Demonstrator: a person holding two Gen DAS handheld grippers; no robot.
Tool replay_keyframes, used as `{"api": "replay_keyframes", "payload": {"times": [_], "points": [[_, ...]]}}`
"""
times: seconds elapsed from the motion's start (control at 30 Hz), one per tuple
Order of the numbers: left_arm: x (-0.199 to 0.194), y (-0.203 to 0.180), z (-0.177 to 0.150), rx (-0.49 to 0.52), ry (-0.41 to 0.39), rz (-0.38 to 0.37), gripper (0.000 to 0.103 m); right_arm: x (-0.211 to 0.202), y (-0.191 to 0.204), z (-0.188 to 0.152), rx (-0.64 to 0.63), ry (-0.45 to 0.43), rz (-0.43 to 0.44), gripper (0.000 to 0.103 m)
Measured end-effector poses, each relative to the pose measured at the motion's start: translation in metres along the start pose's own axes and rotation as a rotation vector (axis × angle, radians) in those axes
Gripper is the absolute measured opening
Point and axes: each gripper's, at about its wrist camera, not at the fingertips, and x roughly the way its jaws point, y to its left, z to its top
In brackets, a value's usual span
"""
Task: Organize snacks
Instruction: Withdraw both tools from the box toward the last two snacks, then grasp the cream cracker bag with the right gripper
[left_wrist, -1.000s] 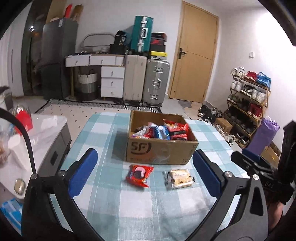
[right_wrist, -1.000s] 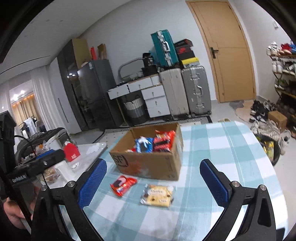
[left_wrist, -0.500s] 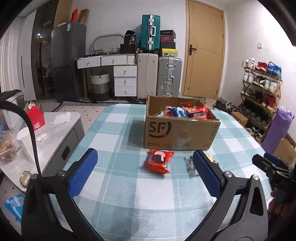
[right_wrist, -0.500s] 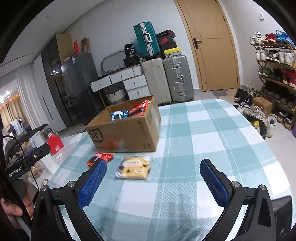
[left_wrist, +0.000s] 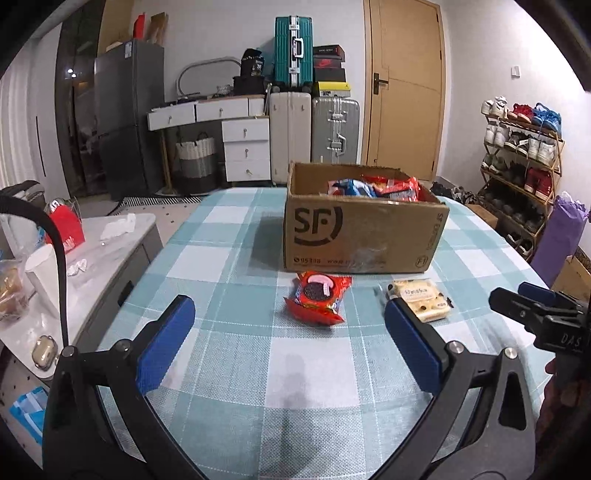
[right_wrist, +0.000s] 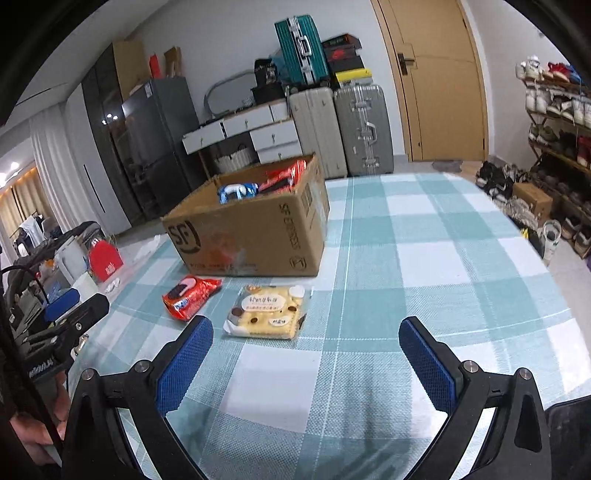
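On the checked table (left_wrist: 229, 373): two loose snack packets in front of an open cardboard box (left_wrist: 360, 230) already holding snacks.
Red cookie packet (left_wrist: 318, 302) and pale biscuit packet (left_wrist: 419, 299) flat on the cloth, side by side, just before the box's printed face. Left hand-held gripper (left_wrist: 290, 345) spread wide, empty, above the table and facing the red packet. Right hand-held gripper (right_wrist: 306, 363) likewise wide and empty, biscuit packet (right_wrist: 266, 312) just ahead of its left finger.

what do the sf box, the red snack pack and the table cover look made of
SF box: brown corrugated cardboard, matte, printed logo, with what looks like clear tape on the front.
Red snack pack: glossy plastic film; it crinkles and catches light.
Table cover: probably woven cloth, going by the fine weave texture and checked pattern.
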Motion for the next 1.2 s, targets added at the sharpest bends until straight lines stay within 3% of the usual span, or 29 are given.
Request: {"api": "replay_keyframes", "payload": {"times": [0.47, 0.77, 1.0, 1.2], "points": [[0.046, 0.017, -0.016, -0.075, 0.125, -0.053, 0.103, 0.076, 0.03, 0.007, -0.112, 0.165, 0.023, 0.102], [0.049, 0.023, -0.019, -0.102, 0.13, -0.059, 0.103, 0.125, 0.053, 0.021, -0.174, 0.245, -0.01, 0.102], [0.048, 0.023, -0.019, -0.101, 0.133, -0.047, 0.103, 0.146, 0.051, 0.026, -0.143, 0.292, -0.035, 0.102], [0.05, 0.025, -0.02, -0.114, 0.142, -0.029, 0.103, 0.153, 0.063, 0.028, -0.209, 0.3, -0.076, 0.09]]}}
